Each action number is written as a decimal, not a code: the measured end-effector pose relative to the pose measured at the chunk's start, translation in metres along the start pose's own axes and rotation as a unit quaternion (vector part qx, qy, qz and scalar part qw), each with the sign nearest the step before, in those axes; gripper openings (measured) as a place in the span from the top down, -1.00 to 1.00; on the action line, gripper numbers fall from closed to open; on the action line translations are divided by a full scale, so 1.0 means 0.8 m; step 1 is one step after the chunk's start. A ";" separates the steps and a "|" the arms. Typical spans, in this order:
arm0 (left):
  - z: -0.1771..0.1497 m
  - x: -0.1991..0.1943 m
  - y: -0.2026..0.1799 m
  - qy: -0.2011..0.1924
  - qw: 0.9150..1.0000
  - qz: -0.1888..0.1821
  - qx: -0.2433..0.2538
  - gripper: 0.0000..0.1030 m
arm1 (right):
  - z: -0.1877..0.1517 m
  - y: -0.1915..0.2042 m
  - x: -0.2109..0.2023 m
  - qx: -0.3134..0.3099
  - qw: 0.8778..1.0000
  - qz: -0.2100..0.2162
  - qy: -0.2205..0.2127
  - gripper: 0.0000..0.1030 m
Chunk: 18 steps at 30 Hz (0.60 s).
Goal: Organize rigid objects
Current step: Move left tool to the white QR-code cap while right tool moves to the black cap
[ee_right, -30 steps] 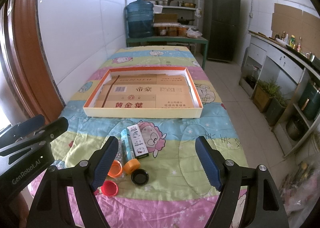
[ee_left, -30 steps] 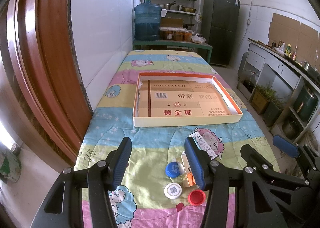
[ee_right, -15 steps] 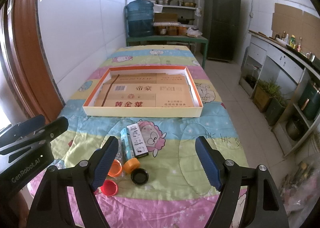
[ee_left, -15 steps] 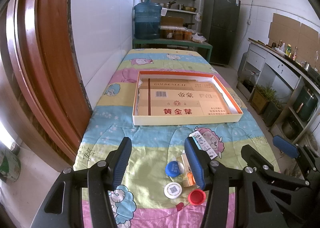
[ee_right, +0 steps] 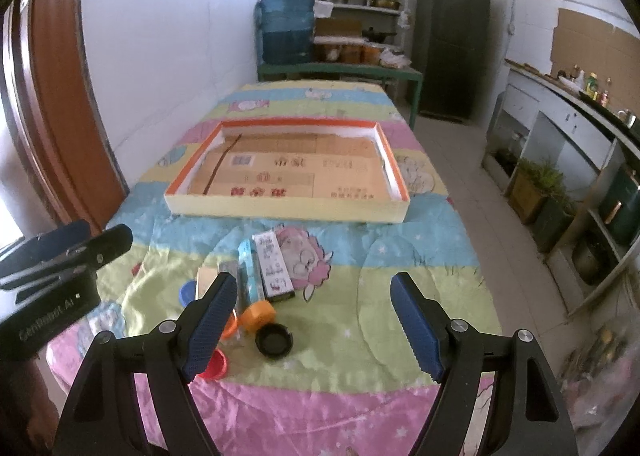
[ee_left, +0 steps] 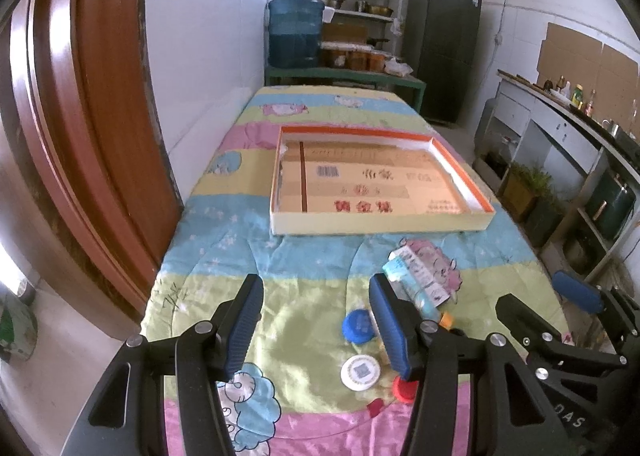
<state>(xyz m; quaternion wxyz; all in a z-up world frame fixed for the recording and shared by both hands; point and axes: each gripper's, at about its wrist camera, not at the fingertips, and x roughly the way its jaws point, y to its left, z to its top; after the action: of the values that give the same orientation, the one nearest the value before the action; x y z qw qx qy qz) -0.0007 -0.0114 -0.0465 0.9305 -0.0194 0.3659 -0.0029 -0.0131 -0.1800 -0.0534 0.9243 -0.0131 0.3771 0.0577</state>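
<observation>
Left wrist view shows your left gripper (ee_left: 316, 320) spread wide with nothing between its jaws, hovering over the quilted tabletop (ee_left: 224, 223). A blue cap (ee_left: 357, 326) lies just beside its right finger, a white round cap (ee_left: 359, 372) and a red cap (ee_left: 405, 392) nearer you. Your right gripper (ee_right: 316, 320) is likewise released and empty. Ahead of its left finger sit a white carton (ee_right: 274, 266), a blue tube (ee_right: 251, 272), an orange cap (ee_right: 259, 316) and a black cap (ee_right: 274, 340), clustered together. Beyond them lies the shallow orange-rimmed tray (ee_right: 280, 211), lined with printed cardboard
</observation>
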 end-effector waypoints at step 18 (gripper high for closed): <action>-0.109 0.022 -0.045 0.085 0.992 -0.086 0.044 -0.08 | -0.047 0.008 0.041 -0.036 0.995 0.050 0.079 -0.56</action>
<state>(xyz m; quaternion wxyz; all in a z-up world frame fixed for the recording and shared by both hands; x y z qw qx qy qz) -0.0465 -0.0509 -0.1211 0.8921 -0.0092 0.4402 -0.1010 -0.0169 -0.1733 -0.1035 0.8866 -0.0323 0.4465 0.1164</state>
